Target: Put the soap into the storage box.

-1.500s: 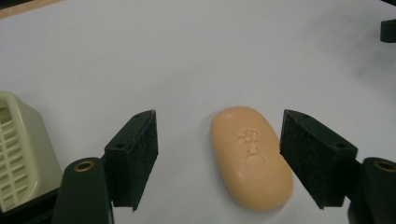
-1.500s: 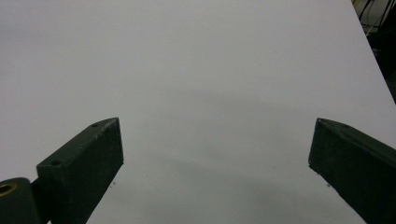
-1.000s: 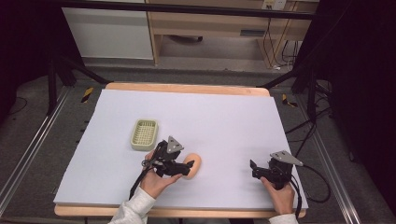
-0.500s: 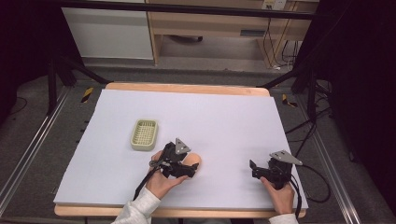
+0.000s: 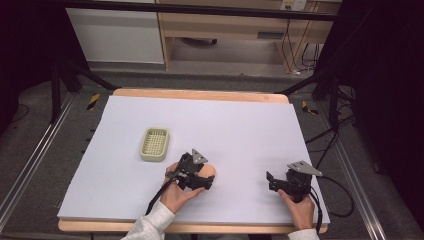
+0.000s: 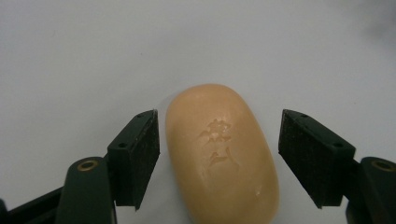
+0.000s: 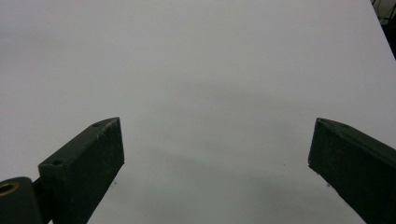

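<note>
A peach oval soap bar with a stamped mark lies flat on the white table sheet. My left gripper is open, with one jaw on each side of the soap and a small gap at both pads. From above, the left gripper covers most of the soap near the front middle of the table. My right gripper rests at the front right, open, with only bare sheet between its jaws.
A pale yellow-green slotted soap dish sits left of and a little behind the left gripper, with nothing in it. The table's wooden front edge runs just below both hands. Cables trail from the right gripper off the right side.
My left gripper has moved right and forward over the soap, so its open jaws now stand on both sides of it. The right gripper has stayed put.
</note>
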The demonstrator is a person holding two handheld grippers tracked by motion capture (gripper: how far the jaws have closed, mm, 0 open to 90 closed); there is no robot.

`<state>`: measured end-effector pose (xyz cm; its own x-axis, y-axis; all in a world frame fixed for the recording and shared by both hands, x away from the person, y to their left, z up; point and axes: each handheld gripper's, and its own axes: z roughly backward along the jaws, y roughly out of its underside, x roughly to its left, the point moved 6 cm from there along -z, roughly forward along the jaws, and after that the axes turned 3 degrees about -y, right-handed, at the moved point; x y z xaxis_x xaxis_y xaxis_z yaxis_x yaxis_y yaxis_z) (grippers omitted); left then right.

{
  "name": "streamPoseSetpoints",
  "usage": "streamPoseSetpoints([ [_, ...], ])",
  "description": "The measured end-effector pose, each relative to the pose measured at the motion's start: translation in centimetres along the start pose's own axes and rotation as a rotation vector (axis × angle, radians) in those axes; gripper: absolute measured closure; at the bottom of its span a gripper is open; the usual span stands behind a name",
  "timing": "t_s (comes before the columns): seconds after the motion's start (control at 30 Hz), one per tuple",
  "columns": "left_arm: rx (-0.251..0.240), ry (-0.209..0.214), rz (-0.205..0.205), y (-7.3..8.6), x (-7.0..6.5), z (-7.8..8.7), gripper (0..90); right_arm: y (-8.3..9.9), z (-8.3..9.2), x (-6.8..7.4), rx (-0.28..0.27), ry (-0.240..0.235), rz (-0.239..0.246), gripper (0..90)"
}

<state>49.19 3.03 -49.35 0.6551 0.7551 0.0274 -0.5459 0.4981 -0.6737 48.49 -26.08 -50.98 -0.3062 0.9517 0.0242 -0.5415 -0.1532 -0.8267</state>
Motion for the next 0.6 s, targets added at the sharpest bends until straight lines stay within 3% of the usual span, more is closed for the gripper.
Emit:
streamPoseSetpoints([
  [0.6,0.040,0.019,0.031,0.6,0.0,-1.5,27.2,0.1,0.0,0.0,0.005,-0.005,-0.007,3.8],
])
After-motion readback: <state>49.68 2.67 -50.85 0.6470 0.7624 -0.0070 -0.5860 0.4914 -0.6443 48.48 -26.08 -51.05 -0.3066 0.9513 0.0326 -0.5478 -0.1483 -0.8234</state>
